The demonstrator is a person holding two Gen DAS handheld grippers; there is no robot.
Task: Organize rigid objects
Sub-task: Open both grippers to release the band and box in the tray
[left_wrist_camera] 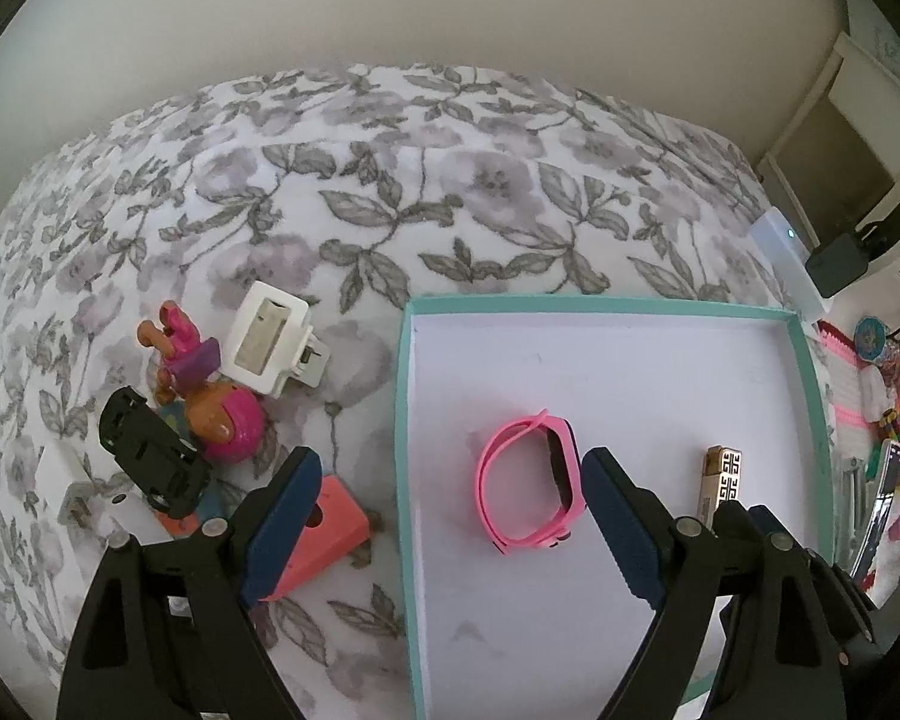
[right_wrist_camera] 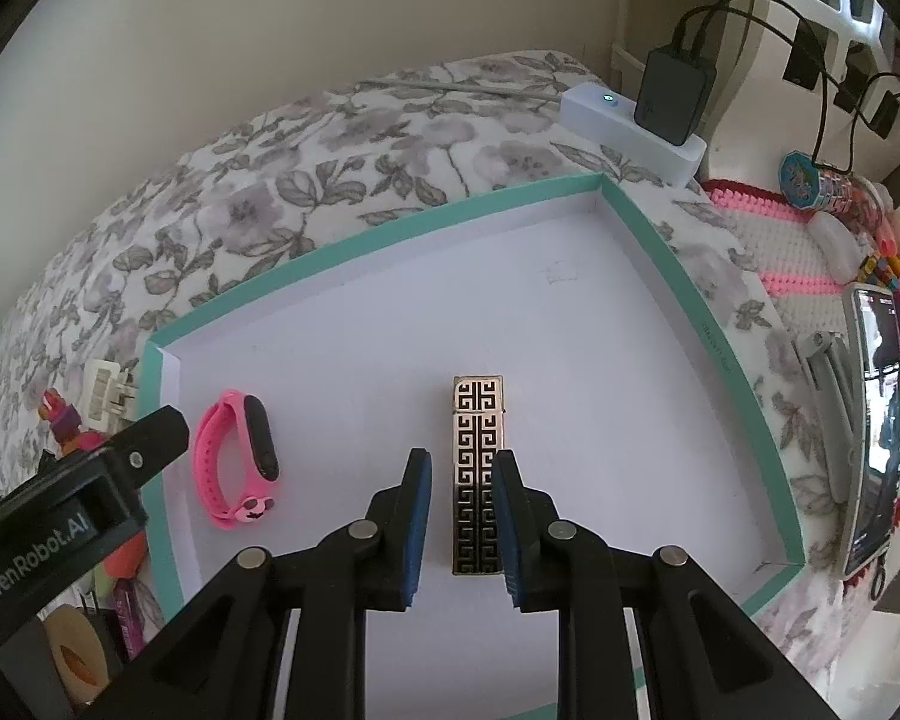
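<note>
left tongs [left_wrist_camera: 450,516] gaping, pink watch [left_wrist_camera: 531,483] dropped in the tray [left_wrist_camera: 804,348], right tongs [right_wrist_camera: 462,516] pinching the lighter [right_wrist_camera: 477,468] there too.

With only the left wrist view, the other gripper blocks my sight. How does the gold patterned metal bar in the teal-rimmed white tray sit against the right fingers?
Observer: The gold patterned metal bar lies flat. The right gripper has its close-set fingers either side of the bar's near half. Contact I cannot tell.
Operator: Anything on the pink silicone watch's near end?
Observer: The pink silicone watch has a small cartoon-face charm there.
Operator: What is right of the tray?
Observer: A phone on a grey stand, just outside the teal-rimmed white tray.
</note>
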